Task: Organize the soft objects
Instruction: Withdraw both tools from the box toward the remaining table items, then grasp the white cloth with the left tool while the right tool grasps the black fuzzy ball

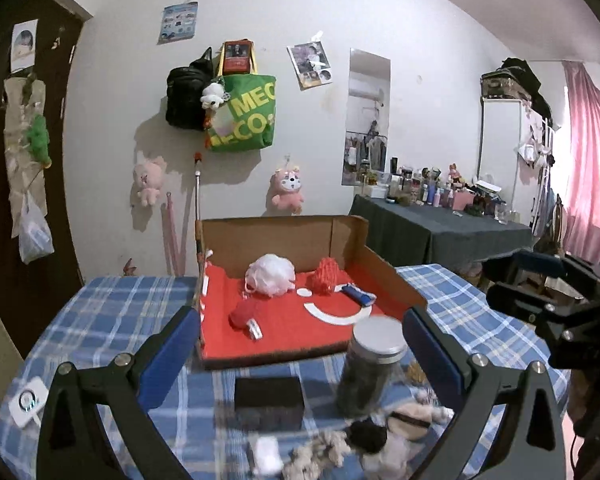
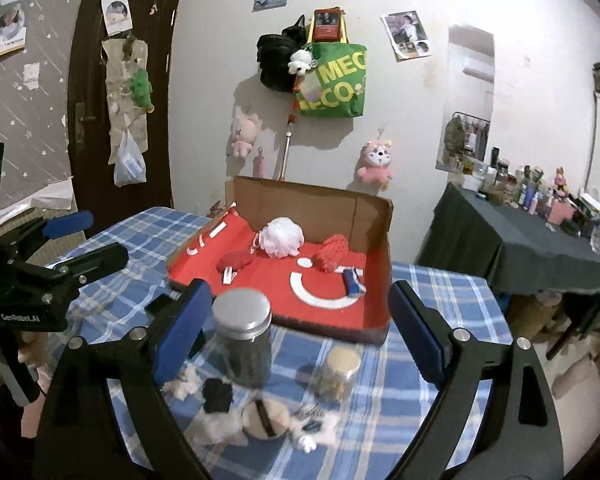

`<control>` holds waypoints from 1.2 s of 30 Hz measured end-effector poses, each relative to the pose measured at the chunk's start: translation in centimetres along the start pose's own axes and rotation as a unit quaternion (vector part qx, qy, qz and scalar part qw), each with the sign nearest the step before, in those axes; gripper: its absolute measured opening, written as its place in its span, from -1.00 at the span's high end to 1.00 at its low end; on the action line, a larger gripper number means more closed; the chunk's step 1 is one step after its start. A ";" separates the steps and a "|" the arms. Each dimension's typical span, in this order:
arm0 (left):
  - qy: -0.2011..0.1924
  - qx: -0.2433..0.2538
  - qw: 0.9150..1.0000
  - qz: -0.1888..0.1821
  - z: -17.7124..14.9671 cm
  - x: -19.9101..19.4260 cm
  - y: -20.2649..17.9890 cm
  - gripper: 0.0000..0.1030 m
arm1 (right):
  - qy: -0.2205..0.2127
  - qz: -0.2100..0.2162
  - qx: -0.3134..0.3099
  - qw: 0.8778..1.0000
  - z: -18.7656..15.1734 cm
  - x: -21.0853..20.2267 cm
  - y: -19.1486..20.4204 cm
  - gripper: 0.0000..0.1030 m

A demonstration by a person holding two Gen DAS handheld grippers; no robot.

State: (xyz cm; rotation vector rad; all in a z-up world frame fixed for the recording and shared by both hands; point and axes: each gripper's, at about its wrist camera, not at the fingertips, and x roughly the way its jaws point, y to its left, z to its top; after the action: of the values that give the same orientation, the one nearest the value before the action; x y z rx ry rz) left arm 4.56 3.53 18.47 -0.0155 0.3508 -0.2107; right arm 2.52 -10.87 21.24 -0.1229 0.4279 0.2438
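Cardboard box (image 1: pixel 284 236) with a red lining stands open on the blue plaid tablecloth (image 1: pixel 112 312), and soft things lie inside it: a white mesh puff (image 1: pixel 271 279) toward the back wall, a red knitted piece (image 1: pixel 327 275) just beside it on the right, a darker red soft piece (image 1: pixel 245 313) nearer the front left, and a small blue item (image 1: pixel 355 294) toward the right wall. Nearer the cameras, outside the box, a heap of pale and black soft items (image 2: pixel 256 416) lies on the cloth; it is blurred, so I cannot tell the pieces apart. A tall dark jar with a metal lid (image 2: pixel 244 336) and a smaller jar (image 2: pixel 338 374) stand between the heap and the box.

Both grippers are tilted slightly downward toward the table. The left gripper (image 1: pixel 300 356) has its blue pads spread wide with nothing between them. The right gripper (image 2: pixel 298 330) is likewise spread and holds nothing. In each view the box lies beyond the fingertips, well apart from them, while the soft heap sits low between the fingers, untouched.
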 end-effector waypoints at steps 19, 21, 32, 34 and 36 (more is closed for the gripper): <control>0.092 -0.034 0.995 0.032 -10.1 2.4 1.8 -1.00 | 0.037 0.015 0.049 0.998 -11.5 2.8 2.8 -0.76; 0.102 -0.035 0.993 0.037 -10.7 2.8 2.0 -1.00 | 0.053 0.021 0.055 0.997 -12.3 3.7 2.9 -0.76; 0.155 -0.046 0.984 0.072 -11.9 5.7 4.6 -0.91 | 0.102 0.048 0.037 0.993 -13.3 7.3 4.8 -0.75; 0.167 -0.047 0.983 0.066 -12.0 6.4 4.8 -0.76 | 0.112 0.055 0.037 0.991 -13.3 8.2 5.0 -0.75; 0.181 -0.050 0.980 0.060 -12.3 7.0 5.0 -0.61 | 0.121 0.065 0.040 0.990 -13.2 8.9 5.1 -0.65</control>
State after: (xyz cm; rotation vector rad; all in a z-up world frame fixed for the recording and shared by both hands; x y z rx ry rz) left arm 7.81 7.27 4.28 -0.0551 0.7223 -0.0756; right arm 3.82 -6.34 5.16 -0.0450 0.6871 0.3413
